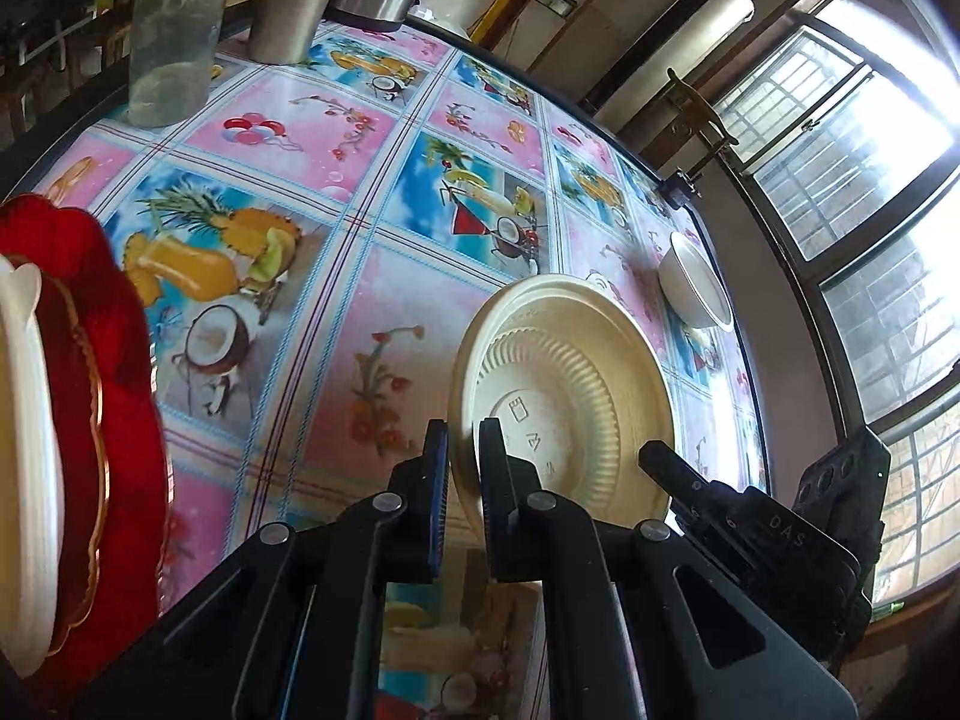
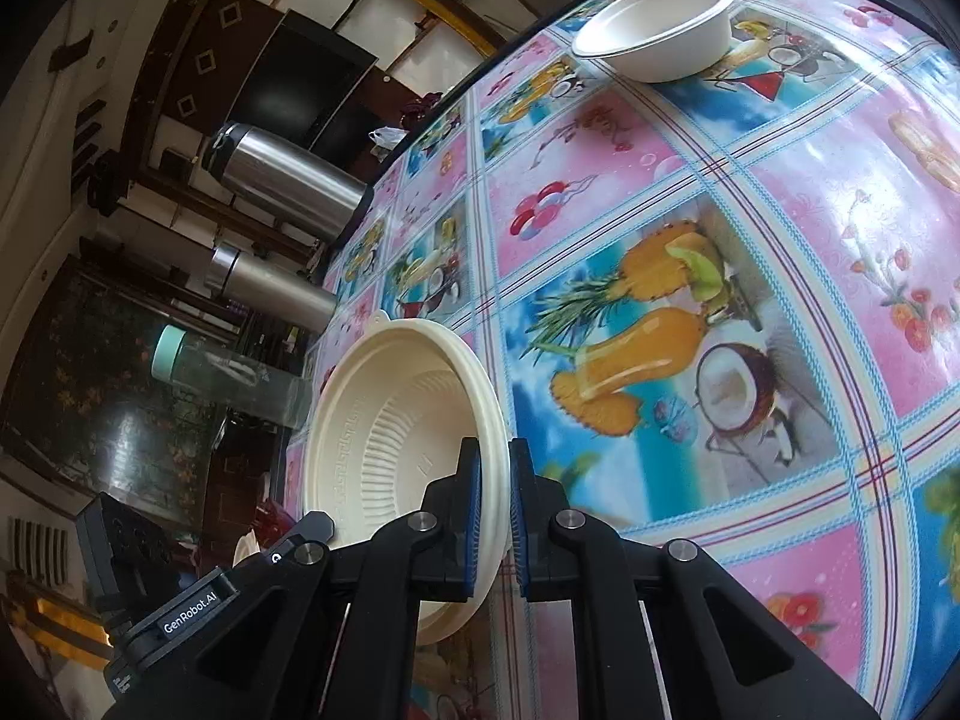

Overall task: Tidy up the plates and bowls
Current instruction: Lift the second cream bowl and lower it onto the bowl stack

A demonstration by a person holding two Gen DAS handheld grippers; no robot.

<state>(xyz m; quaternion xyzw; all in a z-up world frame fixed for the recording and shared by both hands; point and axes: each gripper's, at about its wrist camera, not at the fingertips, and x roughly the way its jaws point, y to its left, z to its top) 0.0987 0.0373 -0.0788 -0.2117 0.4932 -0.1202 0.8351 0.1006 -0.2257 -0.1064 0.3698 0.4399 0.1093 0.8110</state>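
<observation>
Cream ribbed plate [image 1: 564,396] pinched at rim by left hand-held gripper [image 1: 463,468], raised over desk [image 1: 384,192], white bowl [image 1: 696,285] far side, red plate stack [image 1: 114,396] left, right wrist view: right hand-held gripper [image 2: 495,495] pinching same plate's opposite rim, tilted, steel flasks [image 2: 288,180] behind.

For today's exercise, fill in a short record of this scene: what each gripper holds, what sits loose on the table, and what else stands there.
left gripper: shut on cream bowl rim
right gripper: shut on the same bowl's rim
loose: white bowl, upright on tablecloth
stack: white plate on red plate
also: two steel flasks, clear bottle
</observation>
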